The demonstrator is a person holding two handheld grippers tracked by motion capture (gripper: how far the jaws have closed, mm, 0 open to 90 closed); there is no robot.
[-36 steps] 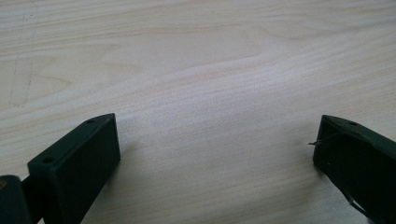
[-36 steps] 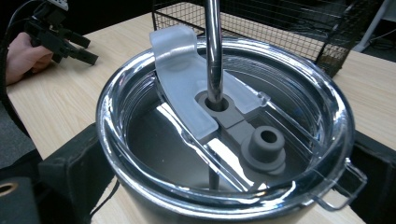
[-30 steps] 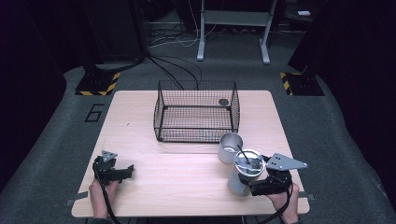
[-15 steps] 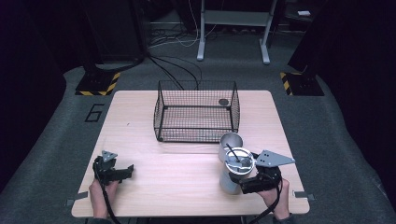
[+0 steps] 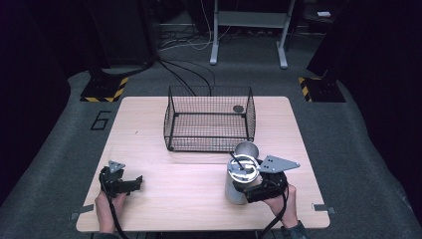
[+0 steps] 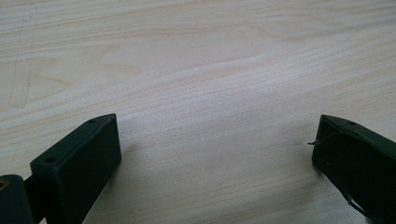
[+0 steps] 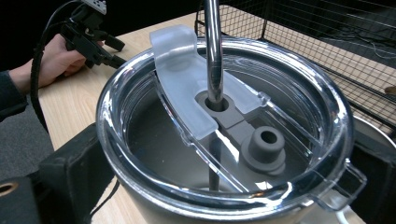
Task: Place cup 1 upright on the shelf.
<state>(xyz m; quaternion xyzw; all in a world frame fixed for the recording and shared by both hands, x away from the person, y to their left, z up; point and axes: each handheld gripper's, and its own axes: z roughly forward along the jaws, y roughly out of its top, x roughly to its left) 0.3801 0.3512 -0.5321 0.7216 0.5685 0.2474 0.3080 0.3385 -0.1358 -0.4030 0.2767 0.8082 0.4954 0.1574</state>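
the right gripper (image 5: 247, 188) hugs the tall steel cup (image 5: 239, 181) near the table's (image 5: 199, 199) front right, with the wire basket (image 5: 209, 119) straight ahead past it; the cup stands up straight. the left gripper (image 5: 130, 183) is far off to the left, wide and holding nothing.

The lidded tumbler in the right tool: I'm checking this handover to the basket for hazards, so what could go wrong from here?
1. The tumbler sits close to a second steel cup; swinging it toward the wire basket could knock that cup over.
2. The right tool grips low on the body, so the tall tumbler may tip.
3. The metal straw stands loose in the clear lid and could catch the basket rim.
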